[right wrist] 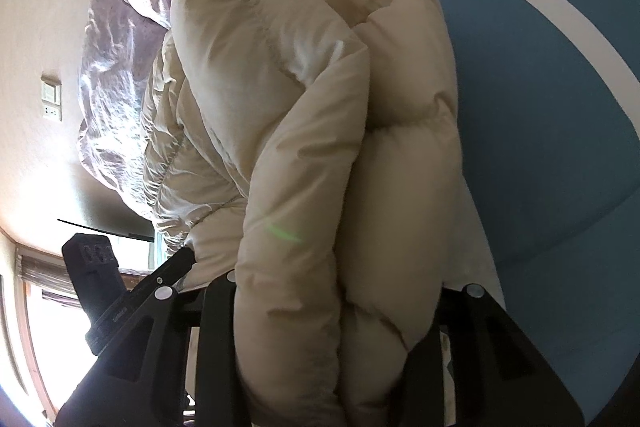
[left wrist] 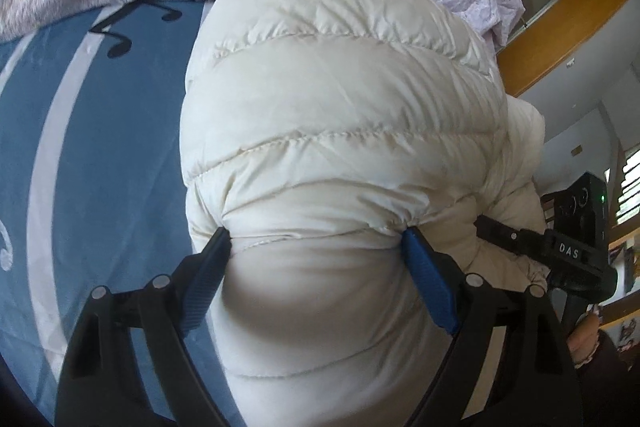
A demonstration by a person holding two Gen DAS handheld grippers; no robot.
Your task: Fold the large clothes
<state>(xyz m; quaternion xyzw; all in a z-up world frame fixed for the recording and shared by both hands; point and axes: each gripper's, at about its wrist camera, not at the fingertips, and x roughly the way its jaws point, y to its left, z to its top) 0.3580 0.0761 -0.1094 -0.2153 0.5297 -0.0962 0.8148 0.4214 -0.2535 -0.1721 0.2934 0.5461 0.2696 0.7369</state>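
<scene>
Bunched on the blue bed (left wrist: 100, 155), the puffy cream down jacket (left wrist: 340, 99) looks light, soft and slippery, squeezed wide by the left hand-held gripper (left wrist: 318, 239) and clamped narrower by the right hand-held gripper (right wrist: 340, 307), so seams probably suit gripping best.

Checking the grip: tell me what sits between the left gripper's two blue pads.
A thick fold of the cream puffer jacket fills the gap in the left gripper; both pads press into it, the left wrist view shows.

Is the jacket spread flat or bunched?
Bunched. The jacket is doubled into thick puffy layers, pinched by both grippers, above the blue sheet.
</scene>
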